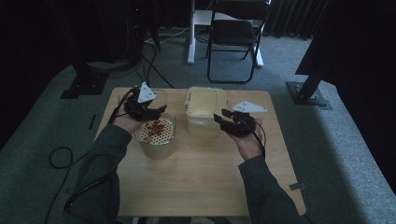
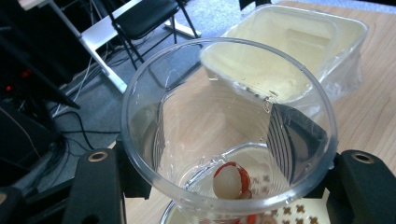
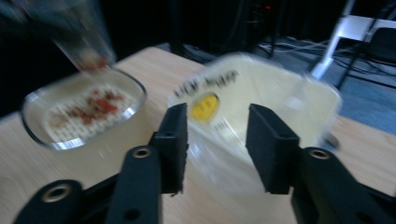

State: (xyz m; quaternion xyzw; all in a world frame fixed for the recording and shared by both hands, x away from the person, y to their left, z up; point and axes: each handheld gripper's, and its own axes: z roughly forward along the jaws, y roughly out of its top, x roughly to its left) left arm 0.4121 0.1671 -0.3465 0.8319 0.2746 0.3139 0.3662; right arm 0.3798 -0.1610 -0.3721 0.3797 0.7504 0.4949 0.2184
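I have the wooden bench [image 1: 196, 182] in front of me, and on it two containers: a rectangular lidded plastic tub [image 1: 205, 109] toward the far middle, and nearer my left a round-cornered container with a perforated strainer insert [image 1: 158, 135] holding reddish-white pieces [image 1: 155, 128].

My left gripper [image 1: 142, 109] has its jaws closed on a clear plastic cup [image 2: 229, 126], tipped over so its mouth faces the strainer container just below it. In the left gripper view I look down the cup from its base end: one red-and-white piece [image 2: 229, 179] sits at the lower lip, right above the perforated surface. So the cup's long axis slants downward toward the strainer, and I judge that whatever pouring remains turns on keeping that mouth over the insert.

My right gripper [image 1: 233, 122] is at the near side of the tub. In the right gripper view the jaws stand apart at medium width with the tub's near wall [image 3: 219, 154] between and beyond them; the picture is blurred, so I cannot tell whether the pads touch it. The tub lies straight ahead of these jaws, its long side running away from me, and the right hand [image 1: 250, 142] is clearly the nearer one to it
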